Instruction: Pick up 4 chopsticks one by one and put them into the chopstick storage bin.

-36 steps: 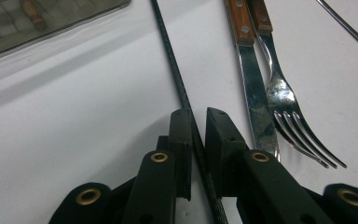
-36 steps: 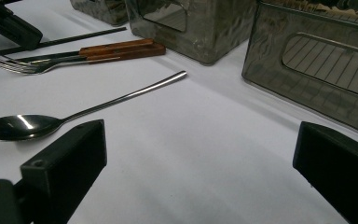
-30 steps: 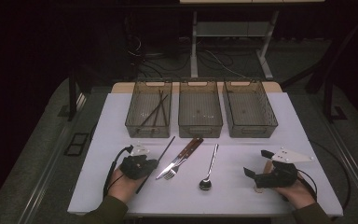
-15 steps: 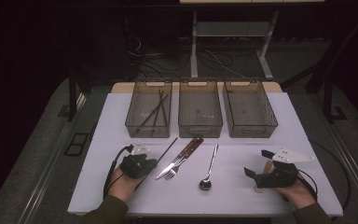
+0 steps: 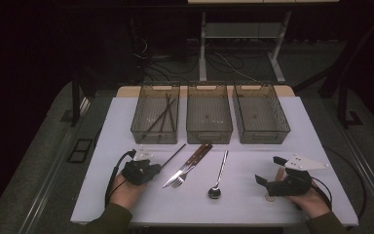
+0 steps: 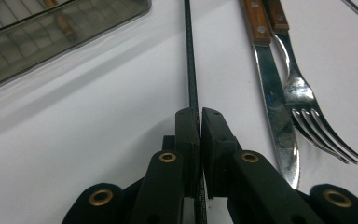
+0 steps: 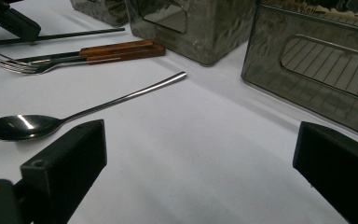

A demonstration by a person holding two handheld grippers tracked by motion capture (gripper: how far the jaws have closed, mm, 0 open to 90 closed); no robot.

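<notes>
Jaws of my left gripper are clenched on the near end of a thin black chopstick, pads pressed to either side of it; they have just been closing those last few notches. The chopstick lies flat on the white worktop and runs straight ahead from the jaws toward the left bin. Just to the right of that gripper I see a knife and a fork side by side, both with wooden handles pointing away, the fork's tines level with the jaw tips. Further right lies a spoon, bowl toward me.

My right gripper is released, jaws wide apart with nothing between them, resting low over the worktop well to the right of the spoon. Ahead of it stand the middle bin and right bin. The left bin already has a few dark sticks in it.
</notes>
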